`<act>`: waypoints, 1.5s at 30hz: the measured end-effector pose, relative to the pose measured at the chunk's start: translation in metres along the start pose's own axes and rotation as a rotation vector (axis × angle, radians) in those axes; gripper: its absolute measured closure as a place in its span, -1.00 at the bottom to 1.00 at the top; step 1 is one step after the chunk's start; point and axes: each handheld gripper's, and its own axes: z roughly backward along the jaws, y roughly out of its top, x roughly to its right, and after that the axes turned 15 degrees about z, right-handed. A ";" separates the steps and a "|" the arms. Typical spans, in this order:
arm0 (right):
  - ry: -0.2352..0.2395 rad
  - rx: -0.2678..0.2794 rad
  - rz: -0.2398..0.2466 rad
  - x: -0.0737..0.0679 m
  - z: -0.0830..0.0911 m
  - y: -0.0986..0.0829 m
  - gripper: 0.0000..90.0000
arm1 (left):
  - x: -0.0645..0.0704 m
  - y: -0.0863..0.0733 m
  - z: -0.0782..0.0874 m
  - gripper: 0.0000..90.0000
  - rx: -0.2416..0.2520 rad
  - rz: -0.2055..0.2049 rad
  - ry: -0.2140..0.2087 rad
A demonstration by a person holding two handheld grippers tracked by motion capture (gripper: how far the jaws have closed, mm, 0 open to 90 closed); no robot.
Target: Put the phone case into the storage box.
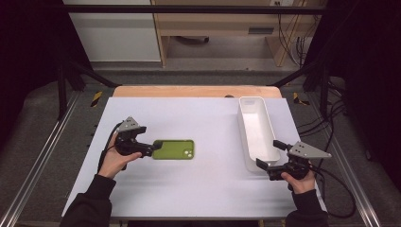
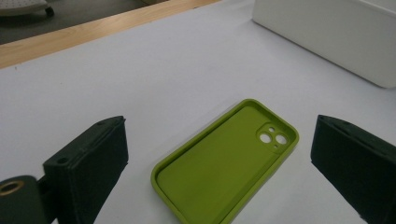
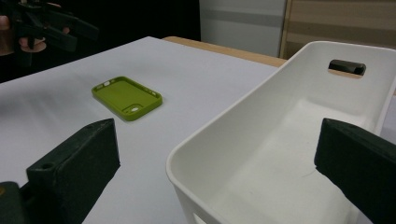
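Note:
A lime-green phone case lies flat on the white table, hollow side up, with its camera cutout at the right end. My left gripper sits at the case's left end and is open. In the left gripper view the case lies on the table between the wide-spread jaws of that gripper, touching neither. My right gripper is open at the near end of a long white bin. In the right gripper view the bin's near corner sits between the jaws of that gripper; the bin is empty.
The white tabletop has a wooden strip along its far edge. The case and the other hand's gripper show far left in the right gripper view. Metal frame rails flank the table, with cables at the right.

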 end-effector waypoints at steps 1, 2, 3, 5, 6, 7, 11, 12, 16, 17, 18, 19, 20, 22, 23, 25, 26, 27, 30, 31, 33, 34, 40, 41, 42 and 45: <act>0.000 0.000 0.000 0.000 0.000 0.000 -0.99 | 0.000 0.000 0.000 -0.91 0.000 0.000 0.000; 0.000 0.001 0.000 0.000 0.000 0.000 -0.99 | 0.000 0.000 -0.002 -0.91 0.002 0.005 0.004; 0.000 0.001 0.000 0.000 0.000 0.000 -0.99 | -0.001 0.000 -0.004 -0.91 0.001 0.005 0.010; 0.001 0.001 -0.001 0.000 0.000 0.000 -0.99 | -0.002 0.001 -0.007 -0.88 -0.006 0.009 0.021; 0.000 0.000 0.001 0.000 0.000 0.000 -0.99 | -0.004 0.002 -0.011 -0.87 -0.014 0.011 0.038; 0.000 0.000 0.001 0.000 0.000 0.000 -0.99 | -0.004 0.002 -0.011 -0.85 -0.014 0.011 0.038; 0.000 -0.002 0.001 0.000 0.000 0.000 -0.99 | -0.007 0.003 -0.015 -0.78 -0.022 0.021 0.052; 0.000 -0.003 0.000 0.000 0.000 0.000 -0.99 | -0.007 0.003 -0.016 -0.77 -0.027 0.017 0.059; 0.001 -0.003 0.001 0.000 0.000 0.000 -0.99 | -0.008 0.003 -0.020 -0.65 -0.035 0.016 0.083; 0.002 -0.004 0.000 0.000 0.000 0.000 -0.99 | -0.008 0.003 -0.022 -0.62 -0.035 0.015 0.090; 0.002 -0.004 0.000 0.000 0.000 0.000 -0.99 | -0.009 0.003 -0.022 -0.62 -0.037 0.016 0.089; 0.003 -0.004 0.000 0.000 0.000 0.000 -0.99 | -0.009 0.003 -0.023 -0.55 -0.037 0.018 0.082; 0.002 -0.005 0.000 0.000 0.000 0.000 -0.99 | -0.010 0.004 -0.025 -0.44 -0.034 0.020 0.082; 0.002 -0.005 0.001 0.000 0.000 0.000 -0.99 | -0.011 0.004 -0.026 -0.39 -0.034 0.020 0.082; 0.001 -0.005 0.001 0.000 0.000 0.000 -0.99 | -0.011 0.004 -0.026 -0.33 -0.035 0.022 0.083; 0.002 -0.005 0.000 0.000 0.000 0.000 -0.99 | -0.011 0.004 -0.028 -0.21 -0.034 0.019 0.096; 0.001 -0.005 0.001 0.000 0.000 0.000 -0.99 | -0.012 0.004 -0.029 -0.13 -0.034 0.022 0.095; 0.001 -0.004 0.002 0.000 0.000 0.000 -0.99 | -0.012 0.005 -0.031 -0.03 -0.035 0.026 0.102; 0.001 -0.003 0.000 0.000 0.000 0.000 -0.99 | -0.012 0.004 -0.033 0.05 -0.035 0.027 0.116; 0.001 -0.002 0.001 0.000 0.000 0.000 -0.99 | -0.012 0.004 -0.034 0.09 -0.034 0.028 0.124; 0.000 -0.004 0.000 0.000 0.000 0.000 -0.99 | -0.014 0.004 -0.036 0.23 -0.037 0.039 0.139; 0.000 -0.004 0.000 0.000 0.000 0.000 -0.99 | -0.014 0.004 -0.036 0.28 -0.037 0.039 0.139; 0.001 -0.007 0.002 0.000 0.000 0.000 -0.99 | -0.017 0.003 -0.040 0.48 -0.041 0.052 0.154; 0.001 -0.007 0.002 0.000 0.000 0.000 -0.99 | -0.017 0.003 -0.041 0.55 -0.044 0.049 0.157; 0.001 -0.007 0.002 0.000 0.000 0.000 -0.99 | -0.017 0.003 -0.043 0.55 -0.043 0.049 0.160; 0.002 -0.007 0.004 0.000 0.000 0.000 -0.99 | -0.019 0.002 -0.047 0.62 -0.055 0.062 0.155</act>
